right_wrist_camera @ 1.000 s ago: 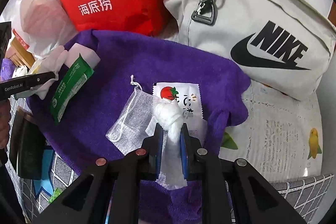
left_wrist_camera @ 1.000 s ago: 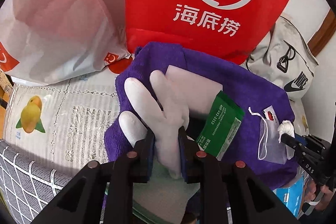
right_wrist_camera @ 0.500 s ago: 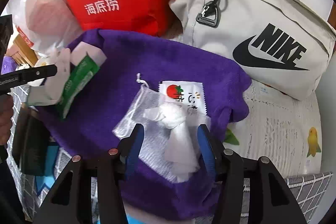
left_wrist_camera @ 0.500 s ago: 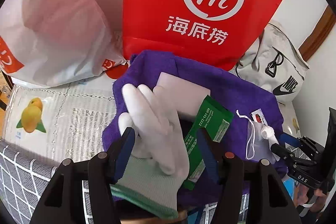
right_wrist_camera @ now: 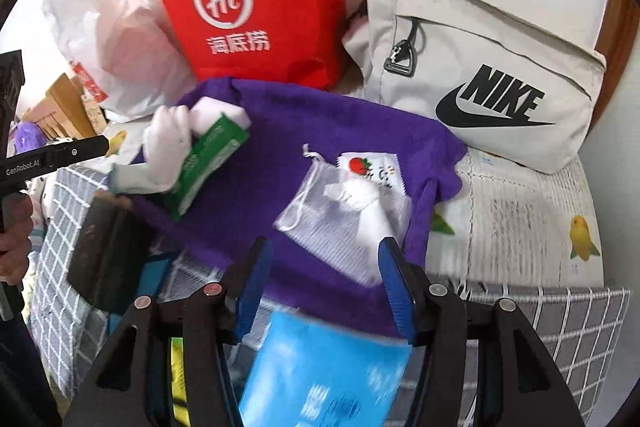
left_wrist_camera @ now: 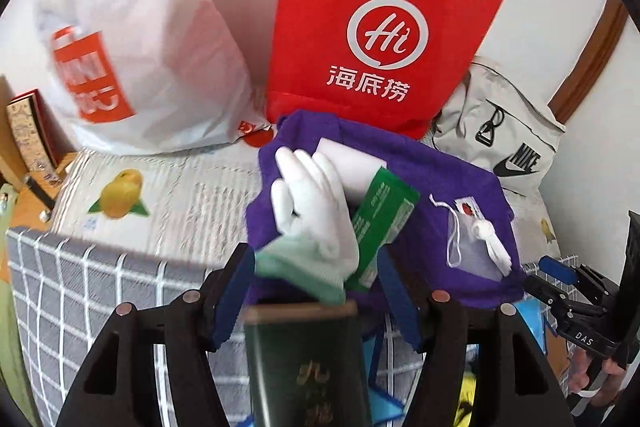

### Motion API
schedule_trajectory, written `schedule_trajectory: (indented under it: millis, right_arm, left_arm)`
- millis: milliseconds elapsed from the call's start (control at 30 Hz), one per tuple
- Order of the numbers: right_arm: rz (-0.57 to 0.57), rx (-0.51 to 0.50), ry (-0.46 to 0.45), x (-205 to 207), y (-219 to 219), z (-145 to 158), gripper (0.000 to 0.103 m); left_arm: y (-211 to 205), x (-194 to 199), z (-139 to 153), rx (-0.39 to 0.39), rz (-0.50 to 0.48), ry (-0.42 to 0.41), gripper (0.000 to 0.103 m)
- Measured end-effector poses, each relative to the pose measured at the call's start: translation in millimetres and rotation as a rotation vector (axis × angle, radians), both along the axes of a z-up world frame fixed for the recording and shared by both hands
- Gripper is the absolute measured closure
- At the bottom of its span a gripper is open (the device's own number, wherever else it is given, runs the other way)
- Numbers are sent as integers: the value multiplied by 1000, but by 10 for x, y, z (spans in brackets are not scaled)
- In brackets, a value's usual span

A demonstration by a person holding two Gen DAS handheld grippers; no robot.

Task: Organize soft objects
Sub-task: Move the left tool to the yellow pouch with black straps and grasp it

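Where "Hi" marks the red bag (left_wrist_camera: 372,27), "NIKE" marks the backpack (right_wrist_camera: 480,75).

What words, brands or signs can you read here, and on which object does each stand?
"Hi" with "海底捞": red bag.
"NIKE" with swoosh: grey backpack.
"GenRobot.AI": left claw.
"DAS": right claw.
White letters on orange: white bag, blurred.
Green packet, strawberry sachet, green tin, blue pack: print unreadable.

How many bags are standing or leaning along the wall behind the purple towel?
3: a white plastic bag at left, a red paper bag in the middle, and a beige Nike bag at right. Others may be hidden outside the frame.
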State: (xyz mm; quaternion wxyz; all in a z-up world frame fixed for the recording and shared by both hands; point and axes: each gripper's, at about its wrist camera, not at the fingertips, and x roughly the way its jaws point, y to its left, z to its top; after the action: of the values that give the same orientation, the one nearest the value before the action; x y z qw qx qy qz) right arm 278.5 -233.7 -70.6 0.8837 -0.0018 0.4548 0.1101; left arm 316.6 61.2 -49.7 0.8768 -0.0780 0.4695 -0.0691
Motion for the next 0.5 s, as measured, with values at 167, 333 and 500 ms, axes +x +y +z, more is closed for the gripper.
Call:
schedule_trajectory:
  millis: [167,333,500]
  right_arm:
    - [14,13,-27,-342,95,81,46]
    - [15,18,-34,-626,112,94,46]
    - [3,20,-43,-878,64,74,46]
  left_arm:
    - [-70,-322,-4,5,-13,-1,41]
    - [-228,-671,-71,12,-55,3,41]
    - [-414,-968,-138,9,-101,11,41]
